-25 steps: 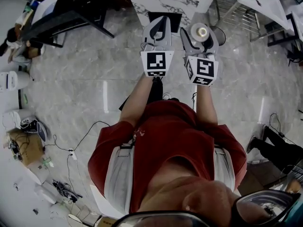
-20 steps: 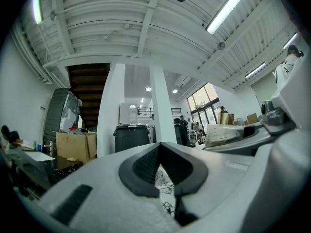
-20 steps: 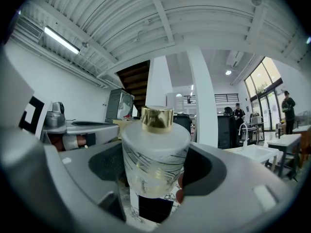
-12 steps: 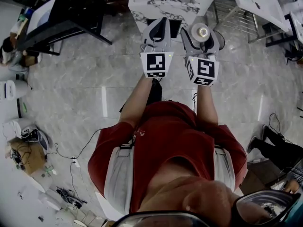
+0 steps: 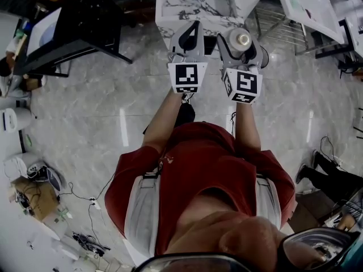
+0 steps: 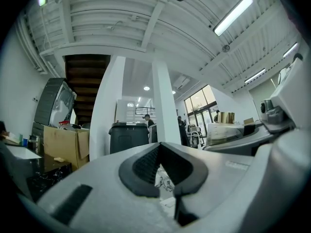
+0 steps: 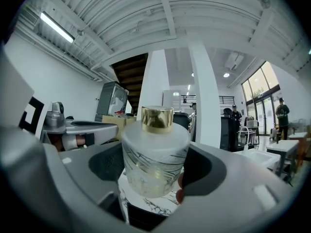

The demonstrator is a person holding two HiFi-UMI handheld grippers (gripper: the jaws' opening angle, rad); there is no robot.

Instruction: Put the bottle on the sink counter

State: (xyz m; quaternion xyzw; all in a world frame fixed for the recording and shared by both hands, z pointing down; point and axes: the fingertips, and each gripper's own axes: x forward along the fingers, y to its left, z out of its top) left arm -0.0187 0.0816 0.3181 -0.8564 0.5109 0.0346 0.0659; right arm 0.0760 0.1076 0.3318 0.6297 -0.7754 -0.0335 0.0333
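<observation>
While clamped round mid-body in right hand-held gripper (image 7: 154,171), rated heavy, slick, breakable: frosted glass bottle with gold cap (image 7: 154,147). Noted left hand-held gripper (image 6: 159,148) closed, empty.

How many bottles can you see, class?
1: the bottle is held upright in the right claw, near the marble counter. Others may hide in the far clutter.

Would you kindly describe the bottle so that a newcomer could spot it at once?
Find the marble sink counter at the head view's top. Just before it, the right gripper holds the bottle in its jaws. It is squat frosted glass with a gold cap; the left gripper holds nothing.
</observation>
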